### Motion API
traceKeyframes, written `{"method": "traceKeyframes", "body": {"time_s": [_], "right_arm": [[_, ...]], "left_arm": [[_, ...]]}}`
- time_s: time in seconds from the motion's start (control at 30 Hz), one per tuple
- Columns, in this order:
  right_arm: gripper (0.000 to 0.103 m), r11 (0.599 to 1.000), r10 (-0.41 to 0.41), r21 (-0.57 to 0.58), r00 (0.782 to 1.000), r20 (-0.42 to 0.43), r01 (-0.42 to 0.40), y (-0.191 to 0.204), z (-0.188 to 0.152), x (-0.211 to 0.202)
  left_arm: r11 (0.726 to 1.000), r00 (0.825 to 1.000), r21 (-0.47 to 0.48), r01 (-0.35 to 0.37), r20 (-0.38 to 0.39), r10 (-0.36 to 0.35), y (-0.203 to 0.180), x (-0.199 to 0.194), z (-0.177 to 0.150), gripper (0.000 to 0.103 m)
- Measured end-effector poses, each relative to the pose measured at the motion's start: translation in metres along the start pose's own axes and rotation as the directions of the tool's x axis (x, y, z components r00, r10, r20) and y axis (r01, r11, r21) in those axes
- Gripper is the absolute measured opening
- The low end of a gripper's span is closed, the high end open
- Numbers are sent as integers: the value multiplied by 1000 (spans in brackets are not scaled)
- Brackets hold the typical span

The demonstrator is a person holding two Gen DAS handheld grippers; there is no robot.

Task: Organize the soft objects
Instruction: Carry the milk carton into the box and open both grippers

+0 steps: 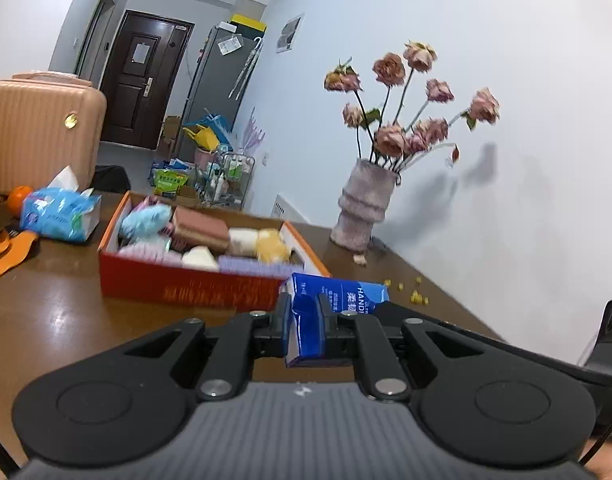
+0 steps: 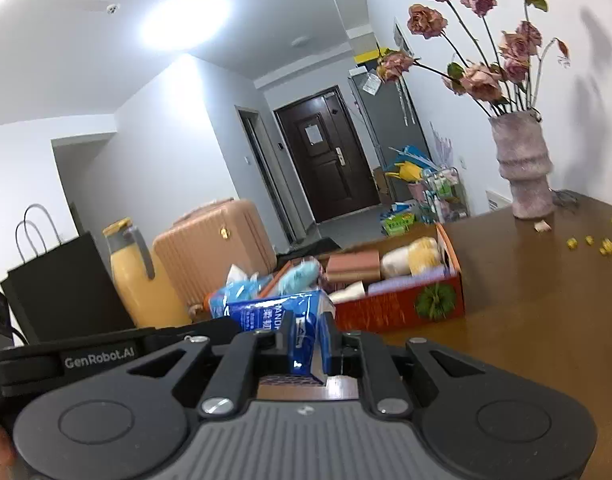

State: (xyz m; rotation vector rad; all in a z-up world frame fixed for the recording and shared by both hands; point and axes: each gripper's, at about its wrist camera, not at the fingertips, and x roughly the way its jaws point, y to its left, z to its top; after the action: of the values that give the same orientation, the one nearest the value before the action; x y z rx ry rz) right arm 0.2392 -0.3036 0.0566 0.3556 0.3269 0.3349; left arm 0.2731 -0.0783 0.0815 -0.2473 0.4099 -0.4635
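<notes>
Tissue pack (image 1: 338,300), blue with white lettering, is clamped at opposite ends by both grippers and sits above the brown table (image 1: 66,320). Left gripper (image 1: 304,320): fingers clenched on one end, pack body extending to their right. Right gripper (image 2: 310,340): fingers clenched on the other end, pack body extending to their left. Beyond both sets of fingertips stands the red box (image 1: 178,288), filled with soft items.

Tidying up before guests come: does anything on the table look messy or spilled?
Yes. Small yellow bits lie scattered on the table beside the vase, with a fallen petal at its foot. The roses look dried and are probably shedding.
</notes>
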Motion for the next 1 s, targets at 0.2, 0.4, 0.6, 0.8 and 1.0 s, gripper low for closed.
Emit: {"method": "traceKeyframes", "body": {"time_s": [0.2,0.4,0.6,0.8,1.0], "right_arm": [[12,1000,10,14,1000,26,-11,-29,61,72],[12,998,-16,65,998,-60,19,-78,108,185],[12,990,-53,119,972,-227,81,-127,108,287],[13,985,-143,36,910,-388,170,-138,82,336],[13,981,-186,-31,876,-445,193,-131,67,355]], "left_arm": [[1000,1000,-14,5,-3,-5,21,81,65,12],[996,996,-82,-29,-85,22,64,199,104,12],[985,974,-145,-93,-216,60,106,295,96,12],[984,916,-37,-172,-373,146,114,342,66,12],[976,884,-37,-215,-432,179,122,353,62,12]]}}
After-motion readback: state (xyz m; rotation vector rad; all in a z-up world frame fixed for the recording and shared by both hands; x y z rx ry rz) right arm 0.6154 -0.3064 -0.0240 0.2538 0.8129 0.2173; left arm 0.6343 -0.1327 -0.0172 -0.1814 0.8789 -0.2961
